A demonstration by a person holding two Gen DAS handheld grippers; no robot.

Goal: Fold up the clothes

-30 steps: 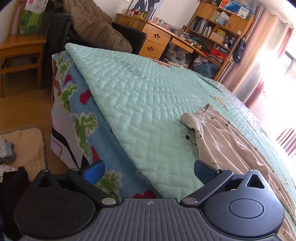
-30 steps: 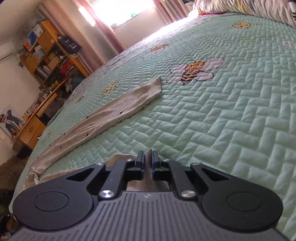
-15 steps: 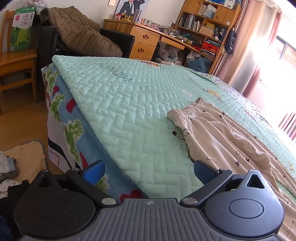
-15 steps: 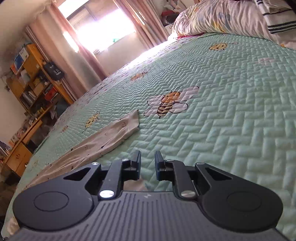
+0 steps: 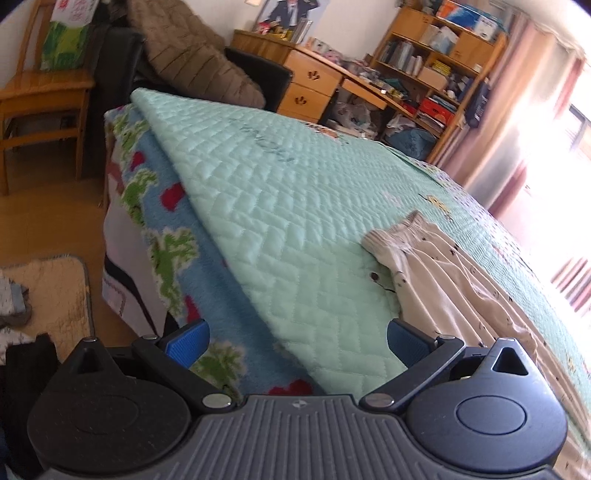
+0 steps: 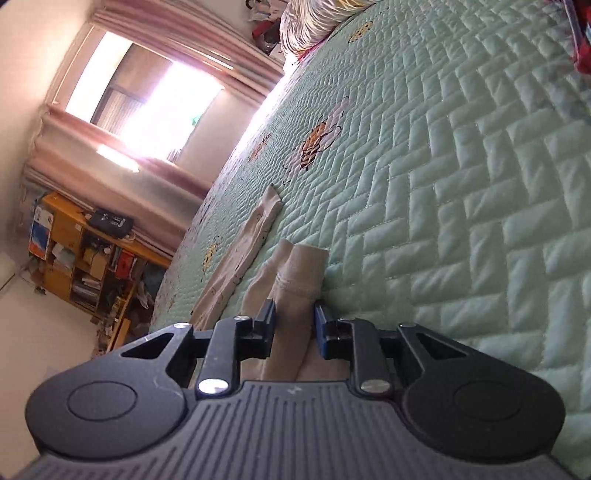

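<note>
A pair of beige printed trousers lies stretched out on the green quilted bed cover. In the left wrist view the trousers' waistband (image 5: 397, 240) lies ahead and to the right. My left gripper (image 5: 295, 338) is wide open and empty over the bed's corner. In the right wrist view one trouser leg's cuff (image 6: 301, 273) lies between the parted fingers of my right gripper (image 6: 294, 319), which is partly open. The other leg (image 6: 255, 229) lies flat further left.
The bed cover (image 5: 280, 221) hangs over a blue dinosaur blanket (image 5: 173, 258) at the bed's edge. A rug (image 5: 48, 295), a wooden chair (image 5: 40, 96), a black armchair with a brown coat (image 5: 192, 59), a desk and shelves (image 5: 436, 62) stand beyond. Pillows (image 6: 314, 26) lie at the bed's head.
My right gripper went from shut to partly open and tilted, with the trouser cuff now lying between its fingers. My left gripper stayed open and its view shifted slightly.
</note>
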